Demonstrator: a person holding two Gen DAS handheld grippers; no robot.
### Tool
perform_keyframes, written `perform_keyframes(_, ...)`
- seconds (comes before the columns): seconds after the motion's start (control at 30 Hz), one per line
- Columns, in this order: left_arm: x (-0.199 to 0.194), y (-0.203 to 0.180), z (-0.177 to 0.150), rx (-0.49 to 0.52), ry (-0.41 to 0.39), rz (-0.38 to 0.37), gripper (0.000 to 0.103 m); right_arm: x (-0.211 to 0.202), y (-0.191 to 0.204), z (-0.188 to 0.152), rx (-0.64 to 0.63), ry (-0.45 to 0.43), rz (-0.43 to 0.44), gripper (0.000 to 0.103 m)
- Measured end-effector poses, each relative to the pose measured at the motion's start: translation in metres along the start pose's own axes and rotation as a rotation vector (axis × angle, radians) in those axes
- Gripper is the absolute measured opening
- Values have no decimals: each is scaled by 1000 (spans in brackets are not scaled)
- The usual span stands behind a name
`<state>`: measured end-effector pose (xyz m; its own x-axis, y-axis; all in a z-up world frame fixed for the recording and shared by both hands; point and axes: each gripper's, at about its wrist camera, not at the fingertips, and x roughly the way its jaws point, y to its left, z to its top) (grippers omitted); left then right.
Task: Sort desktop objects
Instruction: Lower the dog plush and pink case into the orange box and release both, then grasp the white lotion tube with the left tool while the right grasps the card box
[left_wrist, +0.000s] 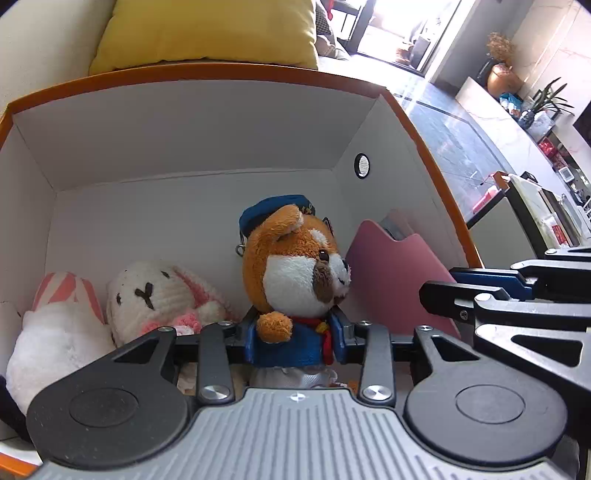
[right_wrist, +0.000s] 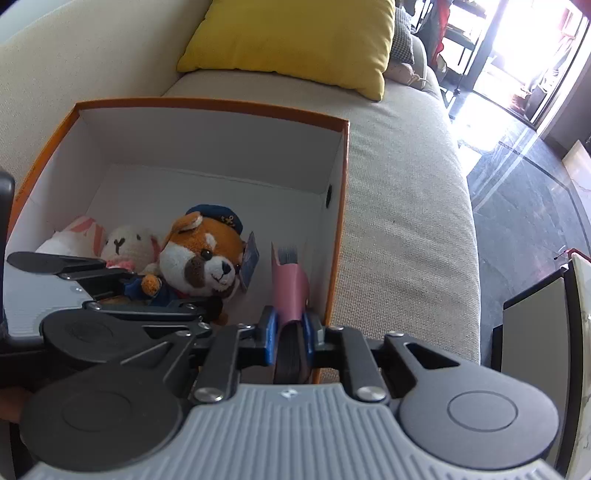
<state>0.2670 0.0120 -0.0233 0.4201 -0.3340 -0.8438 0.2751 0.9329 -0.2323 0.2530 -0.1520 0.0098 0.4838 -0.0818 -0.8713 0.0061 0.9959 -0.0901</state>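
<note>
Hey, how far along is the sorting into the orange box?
Done: a white bunny and a pink-striped plush lie in the orange box. In hand: left gripper holds the dog plush, right gripper the pink case, both inside the box. Left: release them.

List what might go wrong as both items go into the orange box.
The left tool, gripping the orange plush dog in a blue uniform, could drop it onto the white knitted bunny. The right tool, shut on the pink flat case, may scrape the orange-edged white cardboard box wall close beside it.
</note>
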Motion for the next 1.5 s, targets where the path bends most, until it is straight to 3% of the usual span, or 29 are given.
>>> perform_keyframes(0.43,-3,-6,-1,54,-5,34,47,-3,-2,-1,-12,41,29,17)
perform_keyframes(0.63,-7,-4,0,71,-4,20,55,-6,-10,-1,12,57,80,20)
perform_keyframes(0.8,-22,-5,-1,72,-39,38,66,-22,-13,-9,30,12,119,29)
perform_keyframes(0.87,-27,-2,1,46,-48,39,63,-28,-14,-11,25,-9,133,32)
perform_keyframes(0.93,-27,2,3,21,-50,31,47,-34,-14,-13,16,-32,127,36)
perform_keyframes(1.1,-15,2,5,11,-10,28,38,-46,-20,-16,10,-80,108,38)
perform_keyframes(1.37,-4,-9,3,15,11,94,37,-48,-41,-27,60,-83,114,38)
perform_keyframes(1.5,-10,-11,0,26,-28,83,44,-52,-51,-34,91,-97,133,43)
